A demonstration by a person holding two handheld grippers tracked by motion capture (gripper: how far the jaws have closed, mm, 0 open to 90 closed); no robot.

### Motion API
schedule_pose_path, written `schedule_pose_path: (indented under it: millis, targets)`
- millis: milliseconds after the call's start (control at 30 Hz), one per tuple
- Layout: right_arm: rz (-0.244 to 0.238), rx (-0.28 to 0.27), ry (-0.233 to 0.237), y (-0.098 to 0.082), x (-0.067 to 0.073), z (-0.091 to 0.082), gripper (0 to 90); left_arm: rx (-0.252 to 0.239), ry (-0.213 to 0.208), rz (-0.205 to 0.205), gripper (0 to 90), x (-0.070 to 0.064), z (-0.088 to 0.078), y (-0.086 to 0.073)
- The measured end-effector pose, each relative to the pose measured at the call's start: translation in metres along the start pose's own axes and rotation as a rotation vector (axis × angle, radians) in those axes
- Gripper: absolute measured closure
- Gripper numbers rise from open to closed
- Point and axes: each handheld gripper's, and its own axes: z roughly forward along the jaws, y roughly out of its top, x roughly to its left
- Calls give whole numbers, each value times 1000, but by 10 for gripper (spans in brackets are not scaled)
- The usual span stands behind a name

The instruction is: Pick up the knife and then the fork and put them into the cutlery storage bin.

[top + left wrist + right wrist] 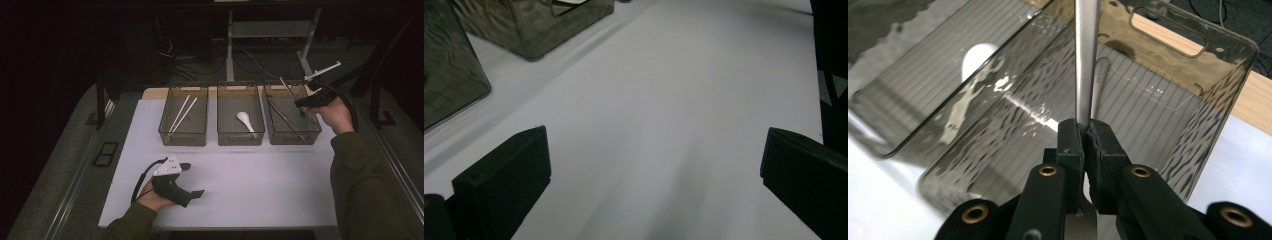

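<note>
**Three bins, and a metal utensil pinched over the right one**

Three clear, smoky plastic bins stand in a row at the far edge of the white table top [240, 175], each a rectangle with ribbed floor and cut-out handle slots. The left bin [183, 134] holds two pale, thin chopsticks [181, 114] lying side by side at a slant. The middle bin [240, 135] holds one white spoon [246, 120], smooth and rounded like ceramic. The right bin [295, 136] has at least one long metal piece [285, 117] lying across its floor (the exact count inside is hard to tell).

The right gripper [1087, 131] is over the right bin, its two black jaws pressed tight on a flat, silvery metal utensil handle [1086, 60], which rises straight up from the pads above the bin's floor. In the high view the same slim metal strip [288, 88] sticks out at an angle from the right gripper [306, 106] above the bin's far end.

The left gripper [192, 180] rests low near the table's near left, well apart from the bins. Its jaws stand wide apart with only bare white surface between them.
</note>
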Motion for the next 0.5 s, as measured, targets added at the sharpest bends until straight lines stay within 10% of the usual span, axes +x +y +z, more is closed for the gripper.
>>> schedule_pose_path:
  millis: [500]
  targets:
    - [13, 29, -4, -2, -9, 37, 845, 3, -2, -1, 0, -1, 1, 0]
